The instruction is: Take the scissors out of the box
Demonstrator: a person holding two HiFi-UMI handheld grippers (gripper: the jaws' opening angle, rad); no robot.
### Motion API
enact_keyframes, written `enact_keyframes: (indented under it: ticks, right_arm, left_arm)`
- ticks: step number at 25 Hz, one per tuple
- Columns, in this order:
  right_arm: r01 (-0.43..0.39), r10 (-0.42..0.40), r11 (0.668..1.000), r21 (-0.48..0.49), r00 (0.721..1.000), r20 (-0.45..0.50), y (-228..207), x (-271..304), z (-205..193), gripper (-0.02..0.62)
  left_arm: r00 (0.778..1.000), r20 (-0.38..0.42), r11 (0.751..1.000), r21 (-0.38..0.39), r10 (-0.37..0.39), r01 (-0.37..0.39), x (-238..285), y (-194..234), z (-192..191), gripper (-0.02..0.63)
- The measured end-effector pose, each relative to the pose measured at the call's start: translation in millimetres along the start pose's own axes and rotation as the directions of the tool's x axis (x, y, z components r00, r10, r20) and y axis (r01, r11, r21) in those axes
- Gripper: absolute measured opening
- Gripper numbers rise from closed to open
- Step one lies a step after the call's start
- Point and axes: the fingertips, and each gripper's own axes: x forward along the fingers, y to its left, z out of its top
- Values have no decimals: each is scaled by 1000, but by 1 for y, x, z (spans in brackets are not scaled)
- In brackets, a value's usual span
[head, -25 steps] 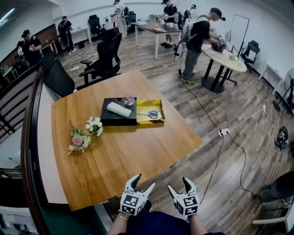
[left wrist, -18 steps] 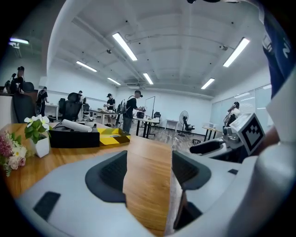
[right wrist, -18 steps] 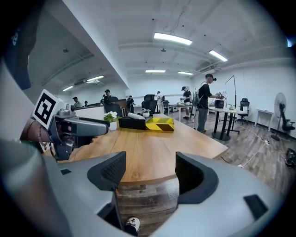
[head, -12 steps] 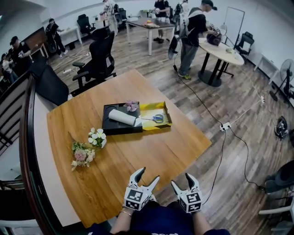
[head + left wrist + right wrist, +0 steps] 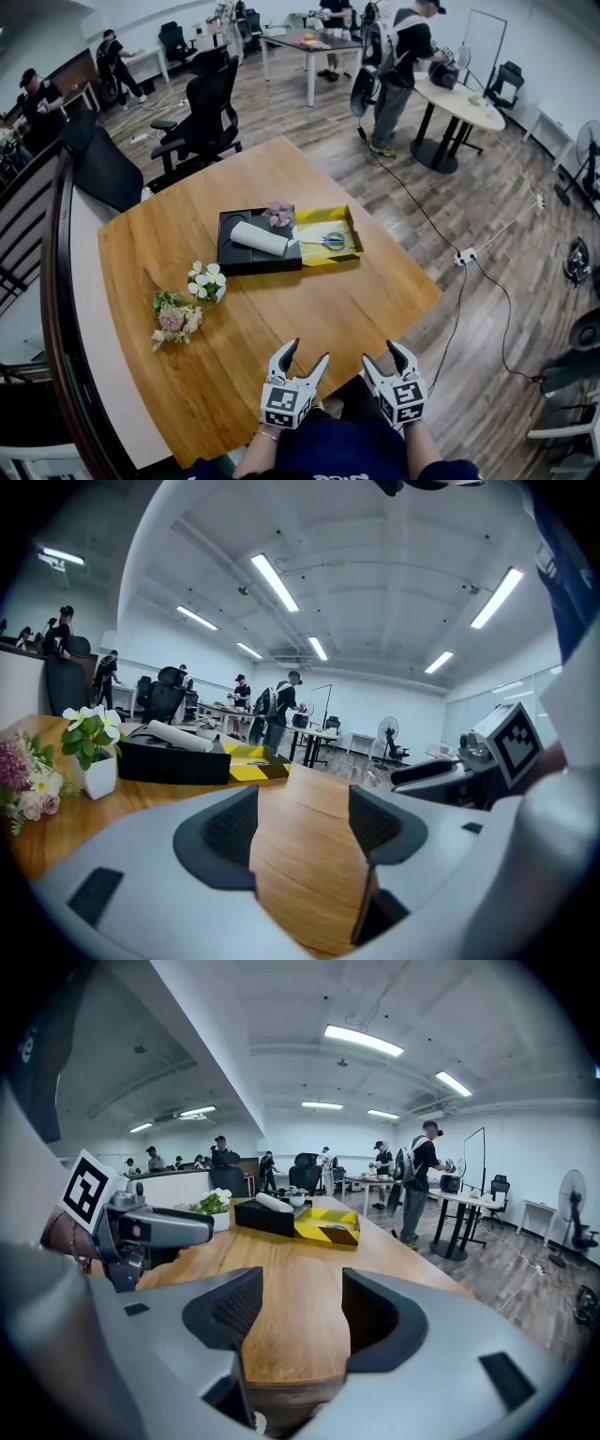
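The scissors (image 5: pixel 330 240), blue-handled, lie inside a yellow box with black stripes (image 5: pixel 349 251) at the far side of the wooden table (image 5: pixel 309 309). That yellow box (image 5: pixel 246 753) (image 5: pixel 326 1226) shows far ahead in both gripper views. My left gripper (image 5: pixel 307 352) (image 5: pixel 302 822) hovers open over the table's near edge, with nothing between its fingers. My right gripper (image 5: pixel 384 354) (image 5: pixel 300 1312) is beside it at the near edge, empty, and its jaws are closing. Both are well short of the box.
A black box (image 5: pixel 246 261) holding a white roll (image 5: pixel 259 238) adjoins the yellow box on the left. A small pot of white flowers (image 5: pixel 208 279) and a bouquet (image 5: pixel 174 317) lie left of centre. Office chairs, tables and people stand beyond.
Both grippers have moved forward from in front of the table to over its near edge. The table and boxes sit closer and lower in the head view.
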Motion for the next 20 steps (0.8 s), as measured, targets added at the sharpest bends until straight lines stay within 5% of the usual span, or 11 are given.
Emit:
enact_keyframes:
  ticks: [7, 20]
  right_arm:
    - [-83, 91, 986, -144, 995, 45, -23, 38, 61, 253]
    - [-248, 274, 885, -394, 962, 10, -87, 140, 154, 210]
  left_arm:
    - [998, -1, 996, -50, 68, -68, 11, 16, 2, 303]
    - [965, -6, 959, -112, 263, -262, 43, 46, 22, 299]
